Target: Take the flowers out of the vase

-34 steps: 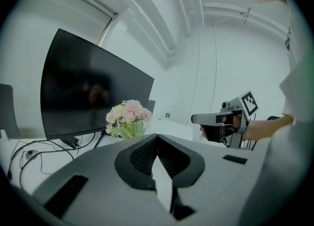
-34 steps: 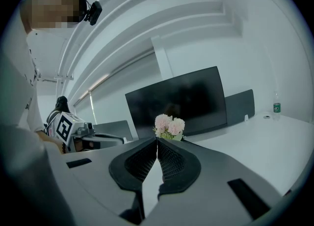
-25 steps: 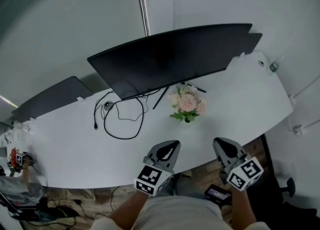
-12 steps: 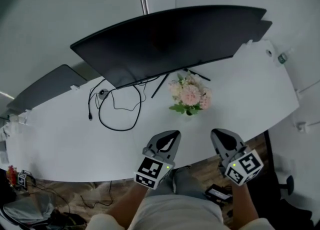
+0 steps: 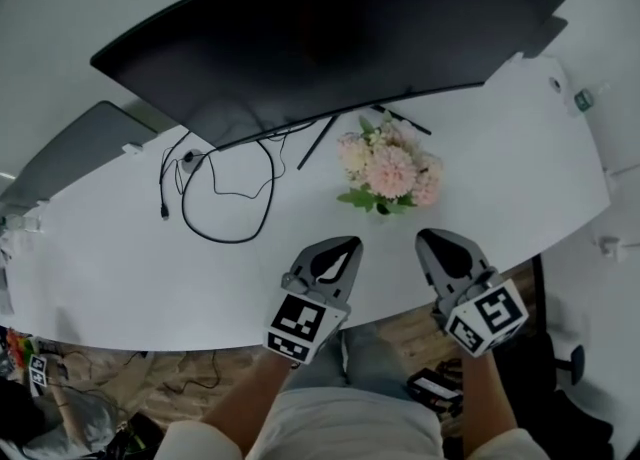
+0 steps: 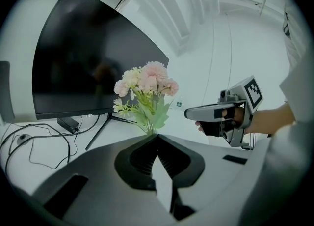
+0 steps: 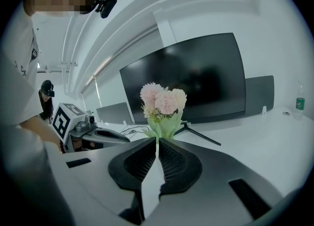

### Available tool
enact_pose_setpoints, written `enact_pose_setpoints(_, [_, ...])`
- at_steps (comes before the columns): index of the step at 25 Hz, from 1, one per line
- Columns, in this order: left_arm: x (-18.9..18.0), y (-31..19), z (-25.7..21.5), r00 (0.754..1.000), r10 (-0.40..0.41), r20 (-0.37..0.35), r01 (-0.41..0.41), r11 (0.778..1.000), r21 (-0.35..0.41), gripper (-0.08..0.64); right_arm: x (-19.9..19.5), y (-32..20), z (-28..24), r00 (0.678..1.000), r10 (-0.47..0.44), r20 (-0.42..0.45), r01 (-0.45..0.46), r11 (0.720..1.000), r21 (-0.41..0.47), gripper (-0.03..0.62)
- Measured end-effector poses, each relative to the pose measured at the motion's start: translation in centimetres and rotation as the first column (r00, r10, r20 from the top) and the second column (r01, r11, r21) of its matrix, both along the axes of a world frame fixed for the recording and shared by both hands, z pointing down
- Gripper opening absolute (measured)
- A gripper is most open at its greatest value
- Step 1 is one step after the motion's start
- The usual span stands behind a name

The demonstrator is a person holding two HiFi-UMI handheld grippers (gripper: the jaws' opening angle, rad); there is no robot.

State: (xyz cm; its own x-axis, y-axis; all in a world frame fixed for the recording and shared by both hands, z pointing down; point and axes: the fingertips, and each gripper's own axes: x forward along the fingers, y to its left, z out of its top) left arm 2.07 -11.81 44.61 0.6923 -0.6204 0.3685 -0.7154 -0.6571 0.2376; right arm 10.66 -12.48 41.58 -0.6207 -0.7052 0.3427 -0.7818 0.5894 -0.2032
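I was at the very start of the job, the reach toward the flowers (image 5: 388,170), with nothing taken hold of yet. My left gripper (image 5: 348,246) and my right gripper (image 5: 428,242) hung side by side over the near edge of the white table (image 5: 120,268). Each had its jaws pressed together and nothing between them. The pink and cream bouquet stood farther in on the table, in front of the dark monitor (image 5: 330,38) and just right of its stand legs. It was apart from both grippers and roughly between the lines they pointed along. It sat a little right of the left tip and a little left of the right one. Each gripper view showed the blooms and green leaves almost straight ahead, rising just above the closed jaw tips. The vase itself I could not see, as the flower heads covered it from above and my own gripper bodies hid the lower stems. I judged that the next move called for opening one gripper, carrying it forward to the stems below the blooms, and closing there. The other gripper would likely have to steady the vase before any lift.
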Motion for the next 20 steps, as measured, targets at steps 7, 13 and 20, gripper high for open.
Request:
enact_pose_setpoints(7, [0.4, -0.6, 2.2, 1.000, 0.007, 0.004, -0.007, 1.000, -0.023, 0.003, -1.0, -1.4, 2.0, 1.000, -0.026, -0.010, 0.026, 0.999, -0.026, 0.081])
enact_pose_setpoints(13, [0.8, -1.1, 3.3, 1.000, 0.003, 0.001, -0.003, 1.000, -0.031, 0.003, -1.5, -2.8, 3.7, 0.999, -0.039, -0.002, 0.039, 0.998, -0.054, 0.138])
enact_pose_setpoints(20, [0.6, -1.6, 4.7, 1.000, -0.012, 0.009, 0.013, 0.999, -0.051, 0.003, -2.7, -4.5, 4.8, 0.997, -0.079, 0.002, 0.079, 0.994, -0.070, 0.179])
